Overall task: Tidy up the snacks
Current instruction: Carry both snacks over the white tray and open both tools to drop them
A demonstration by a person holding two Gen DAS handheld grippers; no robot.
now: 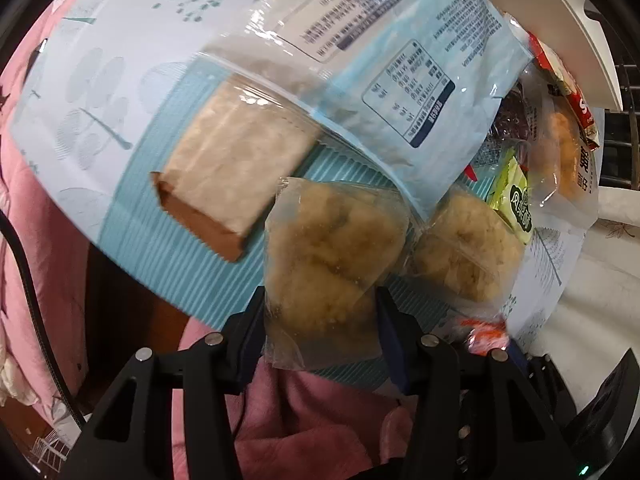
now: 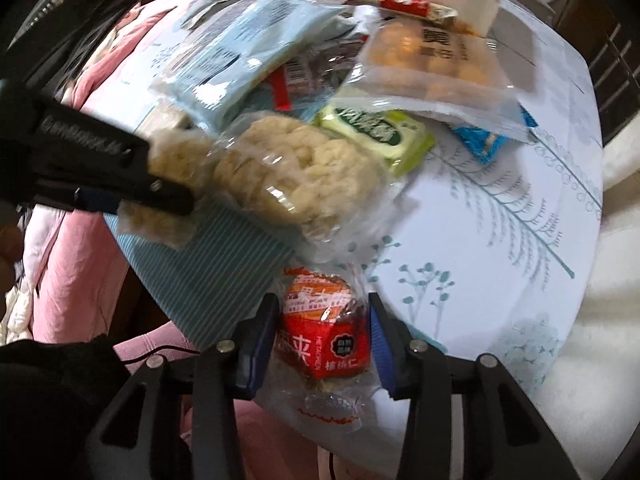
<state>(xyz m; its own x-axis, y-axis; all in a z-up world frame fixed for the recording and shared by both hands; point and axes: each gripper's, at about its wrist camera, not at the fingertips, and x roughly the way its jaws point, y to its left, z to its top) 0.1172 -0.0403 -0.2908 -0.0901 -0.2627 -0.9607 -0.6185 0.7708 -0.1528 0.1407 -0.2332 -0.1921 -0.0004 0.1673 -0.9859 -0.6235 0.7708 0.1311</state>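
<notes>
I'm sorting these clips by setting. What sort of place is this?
Probably a home, at a dining or side table. A leaf-print tablecloth covers the table, wrapped snacks are heaped on it, like the green snack packet, and pink quilted fabric, perhaps bedding or clothing, lies alongside.

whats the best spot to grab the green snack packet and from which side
Grip the green packet at its bare near-right corner, coming in from the open tablecloth side. Its far end is tucked under the clear bag of orange snacks, and the puffed-snack bag crowds its left.
</notes>
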